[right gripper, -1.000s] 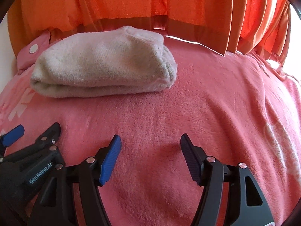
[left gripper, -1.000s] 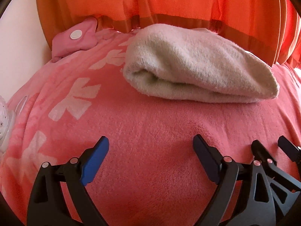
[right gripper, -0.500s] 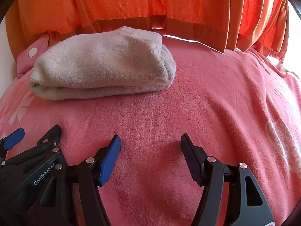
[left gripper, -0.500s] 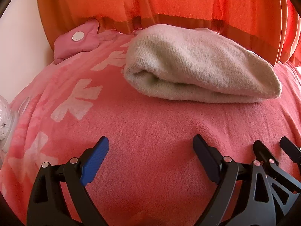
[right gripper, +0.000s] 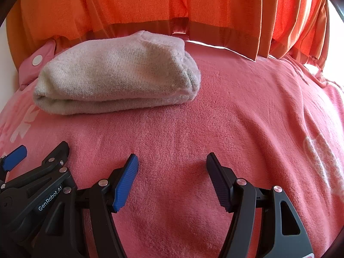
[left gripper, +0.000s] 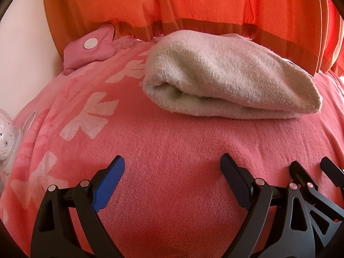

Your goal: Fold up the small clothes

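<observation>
A folded beige knit garment lies on the pink fleece blanket, near the far edge by the orange curtain; it also shows in the right wrist view. My left gripper is open and empty, low over the blanket, well short of the garment. My right gripper is open and empty, beside the left one and to the right of the garment. Each gripper shows at the edge of the other's view: the right gripper and the left gripper.
An orange curtain hangs behind the blanket. A small pink pouch with a white snap lies at the far left. A white patterned object sits at the left edge. The blanket stretches on to the right.
Both grippers have drifted slightly, so the garment sits a little differently in each view. Both stay open and the garment has not moved.
</observation>
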The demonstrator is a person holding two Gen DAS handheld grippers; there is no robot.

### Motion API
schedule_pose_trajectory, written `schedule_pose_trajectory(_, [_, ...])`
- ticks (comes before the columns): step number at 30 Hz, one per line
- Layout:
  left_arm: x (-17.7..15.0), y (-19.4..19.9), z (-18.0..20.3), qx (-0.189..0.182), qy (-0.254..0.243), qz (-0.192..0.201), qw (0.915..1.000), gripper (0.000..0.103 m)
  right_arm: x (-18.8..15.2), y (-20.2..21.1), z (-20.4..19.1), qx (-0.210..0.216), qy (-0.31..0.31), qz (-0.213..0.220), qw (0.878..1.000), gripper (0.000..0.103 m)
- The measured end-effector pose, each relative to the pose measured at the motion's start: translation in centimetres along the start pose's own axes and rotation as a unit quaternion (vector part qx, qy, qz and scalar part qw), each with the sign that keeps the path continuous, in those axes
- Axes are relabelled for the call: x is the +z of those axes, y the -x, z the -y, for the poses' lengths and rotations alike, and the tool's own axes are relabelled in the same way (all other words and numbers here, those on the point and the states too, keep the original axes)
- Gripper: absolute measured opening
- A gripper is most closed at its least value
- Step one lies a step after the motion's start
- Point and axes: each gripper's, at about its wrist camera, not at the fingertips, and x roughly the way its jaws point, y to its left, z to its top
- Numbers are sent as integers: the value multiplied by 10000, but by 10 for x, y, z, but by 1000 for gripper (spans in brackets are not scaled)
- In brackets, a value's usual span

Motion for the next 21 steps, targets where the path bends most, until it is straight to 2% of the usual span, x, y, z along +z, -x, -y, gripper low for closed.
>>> schedule_pose_trajectory(11, [-1, 2, 1, 0, 14, 19, 10000, 87, 0, 0, 0, 2, -18, 7, 10000, 64])
schedule_pose_trajectory(17, [-1, 2, 4, 24, -74, 25, 10000, 82, -1, 0, -4, -56, 6, 20, 10000, 64])
schedule_pose_trajectory(21, [0, 1, 4, 13, -81, 16, 10000, 82, -1, 0, -8, -78, -33, 23, 10000, 64])
